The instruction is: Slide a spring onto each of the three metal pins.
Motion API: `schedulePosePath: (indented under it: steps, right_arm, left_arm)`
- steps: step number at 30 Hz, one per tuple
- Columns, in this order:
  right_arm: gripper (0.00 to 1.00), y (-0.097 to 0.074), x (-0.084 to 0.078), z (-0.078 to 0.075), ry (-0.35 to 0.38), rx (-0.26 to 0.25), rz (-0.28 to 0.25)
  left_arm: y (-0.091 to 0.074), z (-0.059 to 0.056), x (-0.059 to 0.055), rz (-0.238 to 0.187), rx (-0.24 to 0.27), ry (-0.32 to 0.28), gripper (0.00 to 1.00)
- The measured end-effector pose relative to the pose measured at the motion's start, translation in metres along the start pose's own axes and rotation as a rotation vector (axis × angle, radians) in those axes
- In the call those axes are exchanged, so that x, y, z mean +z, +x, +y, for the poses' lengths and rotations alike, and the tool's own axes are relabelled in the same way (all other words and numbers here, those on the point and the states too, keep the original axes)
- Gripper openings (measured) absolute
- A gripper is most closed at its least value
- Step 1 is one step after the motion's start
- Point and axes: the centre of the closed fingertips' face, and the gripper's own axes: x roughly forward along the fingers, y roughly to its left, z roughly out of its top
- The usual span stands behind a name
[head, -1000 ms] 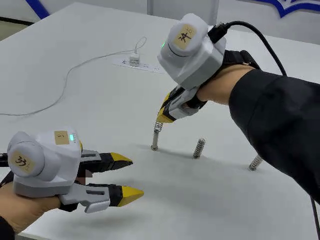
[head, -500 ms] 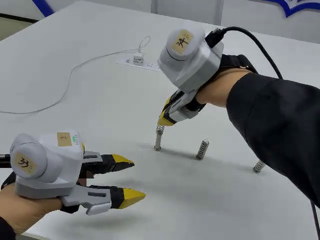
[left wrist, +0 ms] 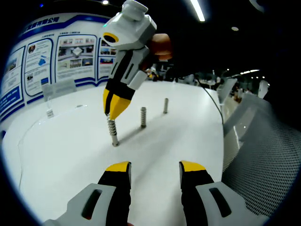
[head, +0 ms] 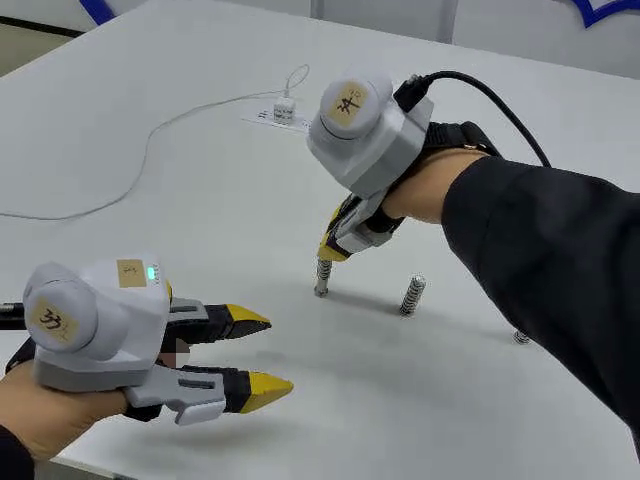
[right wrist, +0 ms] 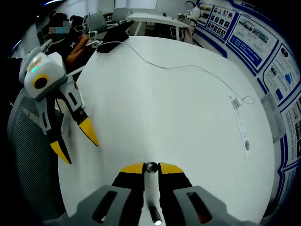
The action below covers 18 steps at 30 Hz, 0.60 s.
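Three metal pins stand in a row on the white table (head: 200, 230). On the left pin (head: 322, 278) sits a spring (left wrist: 111, 125), and my right gripper (head: 334, 250) is shut on its top, pointing down. From the right gripper view the pin's top (right wrist: 151, 167) shows between the yellow fingertips (right wrist: 133, 168). The middle pin (head: 412, 295) carries a spring (left wrist: 143, 117). A dark sleeve mostly hides the third pin (left wrist: 165, 105). My left gripper (head: 266, 352) hovers open near the table's front, holding nothing, its tips (left wrist: 154, 165) apart.
A white cable (head: 150, 150) runs across the far left of the table to a small plug on a flat strip (head: 285, 108). A mesh chair (left wrist: 263, 155) stands beside the table's edge.
My right gripper has sunk a little over the left pin, and the spring sits lower on it. The left gripper has stayed put; the camera has shifted.
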Motion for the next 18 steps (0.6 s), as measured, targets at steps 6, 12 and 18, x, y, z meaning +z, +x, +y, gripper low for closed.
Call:
schedulePosePath:
  steps: [6, 12, 18]
  right_arm:
    - [0.12, 0.011, -0.007, 0.001, 0.011, 0.011, 0.016]
    - [0.12, 0.017, -0.011, 0.001, 0.022, 0.015, 0.023]
    - [0.12, 0.021, -0.013, 0.002, 0.031, 0.019, 0.022]
  left_arm:
    - [0.001, 0.001, -0.001, 0.000, 0.003, -0.005, 0.42]
    - [0.000, 0.003, -0.003, 0.000, 0.007, -0.011, 0.42]
    - [0.000, 0.003, -0.002, 0.000, 0.009, -0.013, 0.42]
